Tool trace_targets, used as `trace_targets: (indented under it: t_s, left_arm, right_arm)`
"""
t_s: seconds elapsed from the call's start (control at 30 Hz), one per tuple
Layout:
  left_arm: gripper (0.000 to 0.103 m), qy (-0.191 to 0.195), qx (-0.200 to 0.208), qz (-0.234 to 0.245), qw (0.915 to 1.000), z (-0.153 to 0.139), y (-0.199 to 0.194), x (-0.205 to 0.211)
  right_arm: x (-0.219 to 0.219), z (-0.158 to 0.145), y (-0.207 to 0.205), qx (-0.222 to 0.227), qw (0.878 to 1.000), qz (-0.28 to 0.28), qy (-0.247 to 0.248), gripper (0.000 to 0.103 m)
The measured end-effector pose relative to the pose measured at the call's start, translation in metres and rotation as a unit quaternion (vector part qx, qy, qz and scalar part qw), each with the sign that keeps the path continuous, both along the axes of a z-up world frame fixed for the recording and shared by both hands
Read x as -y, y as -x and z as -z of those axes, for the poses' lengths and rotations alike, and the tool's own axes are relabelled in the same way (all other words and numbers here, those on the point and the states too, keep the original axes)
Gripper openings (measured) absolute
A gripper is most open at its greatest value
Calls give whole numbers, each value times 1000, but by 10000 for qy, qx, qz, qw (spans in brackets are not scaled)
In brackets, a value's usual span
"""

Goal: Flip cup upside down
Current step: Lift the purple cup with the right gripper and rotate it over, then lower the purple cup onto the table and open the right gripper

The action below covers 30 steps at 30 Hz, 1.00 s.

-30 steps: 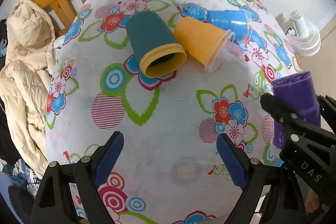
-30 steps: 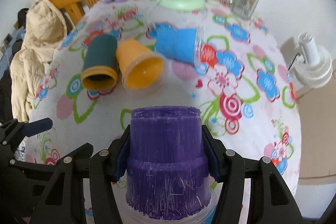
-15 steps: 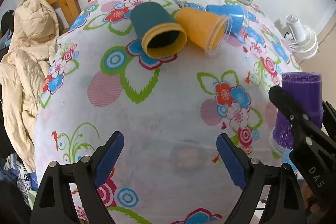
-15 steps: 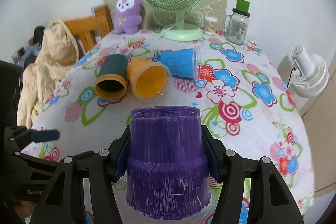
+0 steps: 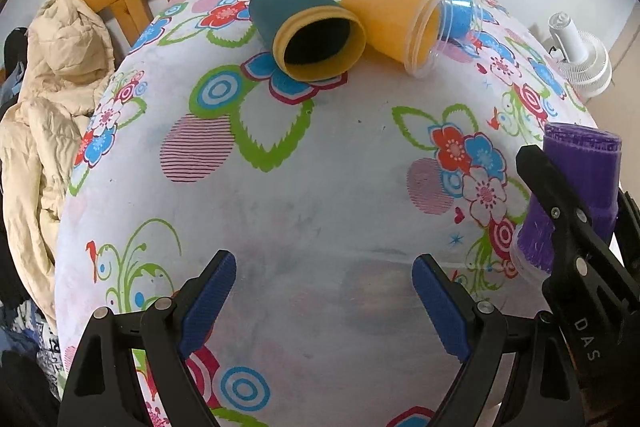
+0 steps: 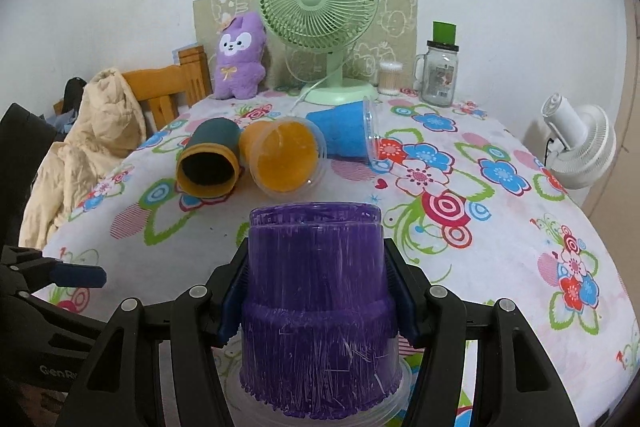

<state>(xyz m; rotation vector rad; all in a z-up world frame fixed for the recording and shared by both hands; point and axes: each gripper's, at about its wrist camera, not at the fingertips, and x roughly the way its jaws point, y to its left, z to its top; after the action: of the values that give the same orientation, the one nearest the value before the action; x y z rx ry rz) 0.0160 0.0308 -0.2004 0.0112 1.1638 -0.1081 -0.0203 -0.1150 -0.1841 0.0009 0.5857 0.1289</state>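
Note:
My right gripper [image 6: 316, 291] is shut on a purple cup [image 6: 316, 291], held upside down with its clear rim low over the flowered tablecloth [image 6: 500, 227]. The cup also shows at the right edge of the left wrist view [image 5: 576, 183]. My left gripper [image 5: 324, 299] is open and empty above the near part of the table. A dark green cup with a yellow rim [image 5: 312, 31], an orange cup [image 5: 396, 23] and a blue cup [image 5: 448, 7] lie on their sides at the far middle of the table.
A green desk fan [image 6: 320, 15], a purple plush toy [image 6: 240, 59], a glass jar with a green lid [image 6: 440, 67] and a cotton swab box stand at the back. A wooden chair with a beige jacket [image 5: 48, 115] is left. A white fan [image 6: 580, 147] is right.
Both grippers have drawn back and tilted up, so the far wall and fan now show. The right gripper still holds the purple cup upside down. The lying cups have not moved.

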Motion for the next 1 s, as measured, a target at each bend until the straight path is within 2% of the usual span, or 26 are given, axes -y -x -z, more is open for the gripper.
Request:
trace_targets:
  t_s: [0.27,0.53,0.73,0.9,1.0]
  left_arm:
    - [91,-121,94,126,9998,4,1,4]
    - [91,-165,-144,243,9995,3,4,7]
    - [92,-128,-182,220,9995,4,6,6]
    - [92,-112,-169,181,9996,4,7,6]
    - [92,-21,-267,107,9996,1,6,2]
  right_arm:
    - [-1,5,9,272,9996,61,46,64]
    - [6,4,19,-84,9997,200,83,66]
    - [15,9,20,-445,9983,374,-18,78]
    - [15,13,21,-519,9981,338,65,80]
    - [15,8,22,-492,9982,313,160,87]
